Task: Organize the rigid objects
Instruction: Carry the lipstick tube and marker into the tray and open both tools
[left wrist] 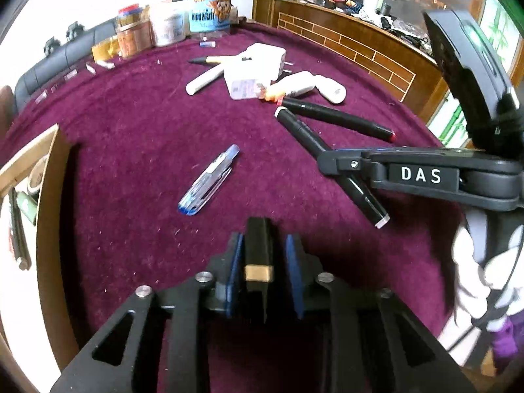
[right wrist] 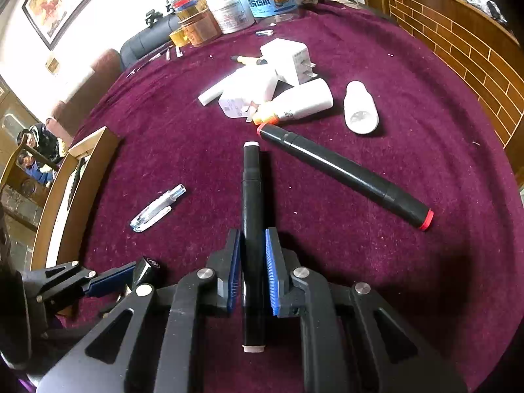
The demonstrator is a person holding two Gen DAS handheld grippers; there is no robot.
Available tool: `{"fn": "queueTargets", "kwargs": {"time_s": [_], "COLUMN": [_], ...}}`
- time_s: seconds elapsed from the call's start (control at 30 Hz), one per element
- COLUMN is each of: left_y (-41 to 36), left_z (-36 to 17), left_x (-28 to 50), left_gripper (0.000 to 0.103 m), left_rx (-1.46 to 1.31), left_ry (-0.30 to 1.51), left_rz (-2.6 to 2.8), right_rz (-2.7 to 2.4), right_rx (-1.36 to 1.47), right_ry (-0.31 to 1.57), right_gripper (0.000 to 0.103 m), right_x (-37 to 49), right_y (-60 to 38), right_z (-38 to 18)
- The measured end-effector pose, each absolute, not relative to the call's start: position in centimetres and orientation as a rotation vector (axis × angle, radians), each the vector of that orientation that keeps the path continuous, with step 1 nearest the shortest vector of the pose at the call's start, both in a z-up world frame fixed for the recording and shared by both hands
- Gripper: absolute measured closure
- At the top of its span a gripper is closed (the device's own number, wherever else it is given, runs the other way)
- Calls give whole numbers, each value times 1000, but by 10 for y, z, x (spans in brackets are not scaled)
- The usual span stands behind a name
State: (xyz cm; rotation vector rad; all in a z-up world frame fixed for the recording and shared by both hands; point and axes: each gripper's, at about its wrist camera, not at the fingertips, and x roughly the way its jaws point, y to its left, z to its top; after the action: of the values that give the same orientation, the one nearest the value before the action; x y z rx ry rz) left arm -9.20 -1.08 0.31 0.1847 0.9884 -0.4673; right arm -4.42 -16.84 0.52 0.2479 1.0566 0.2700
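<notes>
My left gripper (left wrist: pixel 265 245) is shut on a black rectangular tube with a gold band (left wrist: pixel 258 255), held above the purple tablecloth; it also shows in the right wrist view (right wrist: pixel 145 271). My right gripper (right wrist: pixel 252 239) is shut on a black marker with white end caps (right wrist: pixel 252 196), low over the cloth; the same marker shows in the left wrist view (left wrist: pixel 304 131). A second black marker with red caps (right wrist: pixel 344 172) lies to its right. A clear blue pen cap (left wrist: pixel 209 180) lies in the middle. White chargers (right wrist: pixel 288 59) and white bottles (right wrist: pixel 360 106) are piled farther back.
A cardboard box (left wrist: pixel 49 177) holding pens stands at the table's left edge. Jars and tubs (right wrist: pixel 229 6) line the far edge. A brick-patterned wooden counter (right wrist: pixel 458 32) runs along the right. People sit beyond the table at the left (right wrist: pixel 36 144).
</notes>
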Motion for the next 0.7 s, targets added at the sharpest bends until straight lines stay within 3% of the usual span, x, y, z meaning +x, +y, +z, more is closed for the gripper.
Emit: {"fn": "queueTargets", "kwargs": {"time_s": [0.03,0.07,0.17,0.5,0.7], "left_y": [-16,-17,0,133,218], "left_z": [2,3,11,86,103], "left_x": [-95,-95,-97,-139,-139], "left_gripper": [80,89,89,89,89], "left_rx": [219,220,89,-253,-315], "left_ry": [971,970,1009,836,776], "left_rz": [-444,-443,-504,-458,-279], "right_rz": [263,255,241,356,519], "right_rx": [245,234,161,254,275], "right_ry": [1055,1052,1043,963,963], "right_gripper": [90,90,90,91,90], "right_x": [-44,-44,-43,-60,-63], "right_y": [-168,-166,-157,-149,-102], "right_z": [5,6,7,37,63]}}
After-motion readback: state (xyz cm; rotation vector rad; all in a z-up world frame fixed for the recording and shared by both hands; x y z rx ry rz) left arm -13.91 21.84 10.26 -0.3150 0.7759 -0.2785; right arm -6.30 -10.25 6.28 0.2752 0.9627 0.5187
